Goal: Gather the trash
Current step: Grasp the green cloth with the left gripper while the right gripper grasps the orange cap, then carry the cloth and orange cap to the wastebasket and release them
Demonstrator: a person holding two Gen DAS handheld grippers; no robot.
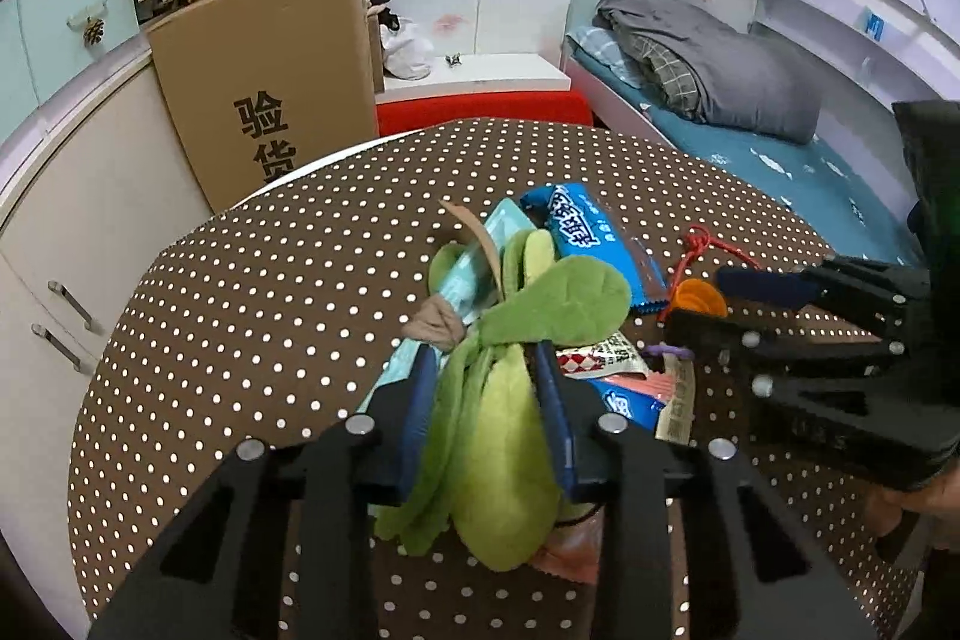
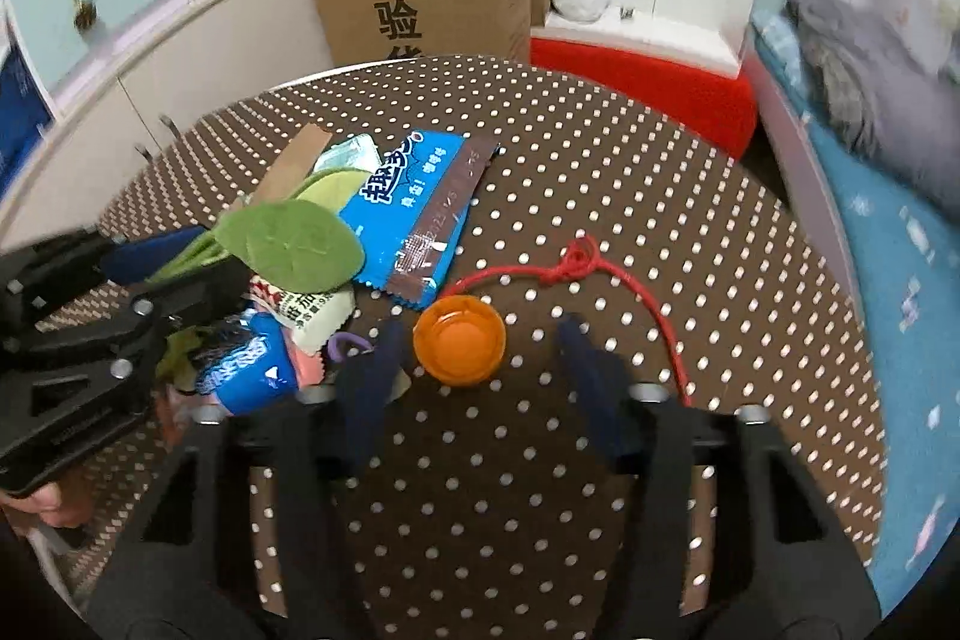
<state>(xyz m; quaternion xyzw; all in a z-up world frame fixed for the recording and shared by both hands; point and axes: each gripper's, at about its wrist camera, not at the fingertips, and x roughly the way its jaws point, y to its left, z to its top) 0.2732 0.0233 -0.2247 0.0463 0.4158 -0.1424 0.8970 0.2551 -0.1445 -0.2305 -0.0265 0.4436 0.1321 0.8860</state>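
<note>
My left gripper is shut on a green leafy vegetable and holds it over a pile of trash on the round dotted table. The pile has a large blue snack wrapper, a small blue wrapper, a red-and-white sachet and a pale teal packet. My right gripper is open, its fingers on either side of an orange bottle cap. A red string lies just beyond the cap. The left gripper also shows in the right wrist view.
A tall cardboard box stands behind the table. A red-and-white bench is beyond it. A bed with a grey blanket is at the right. White cabinets run along the left.
</note>
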